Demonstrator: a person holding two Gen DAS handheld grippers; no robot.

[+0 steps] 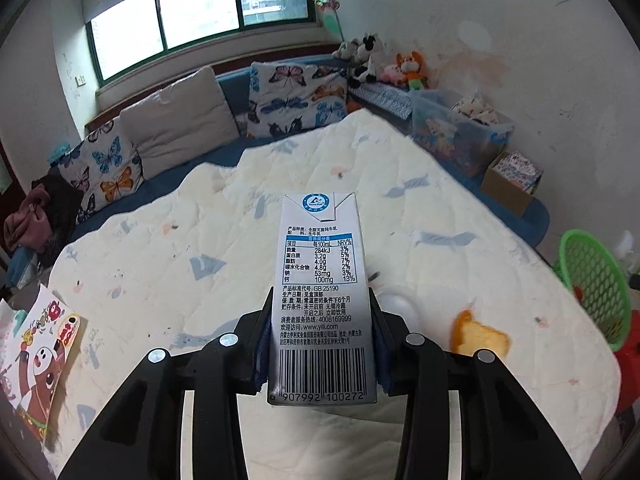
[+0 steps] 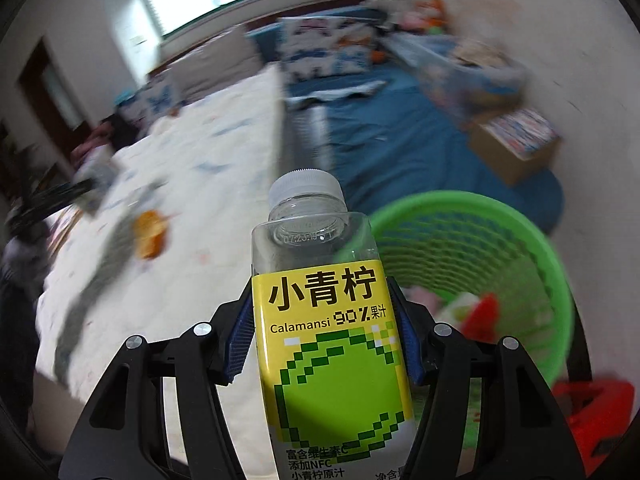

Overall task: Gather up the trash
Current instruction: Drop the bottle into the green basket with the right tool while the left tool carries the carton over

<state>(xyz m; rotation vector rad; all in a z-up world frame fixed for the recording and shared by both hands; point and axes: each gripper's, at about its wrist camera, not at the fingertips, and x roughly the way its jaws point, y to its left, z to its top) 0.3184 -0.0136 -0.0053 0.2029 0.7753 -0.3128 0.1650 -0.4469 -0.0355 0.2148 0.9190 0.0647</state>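
Clearly both fingers pinch trash for the green basket at lower right: left gripper the milk carton, right gripper the juice bottle.

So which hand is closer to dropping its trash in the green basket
The right. Its gripper holds the juice bottle just beside the basket. The left gripper holds the milk carton over the bed, with the basket far off.

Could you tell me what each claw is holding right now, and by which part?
Left claw: milk carton, gripped across its lower sides. Right claw: juice bottle, gripped across its labelled body.
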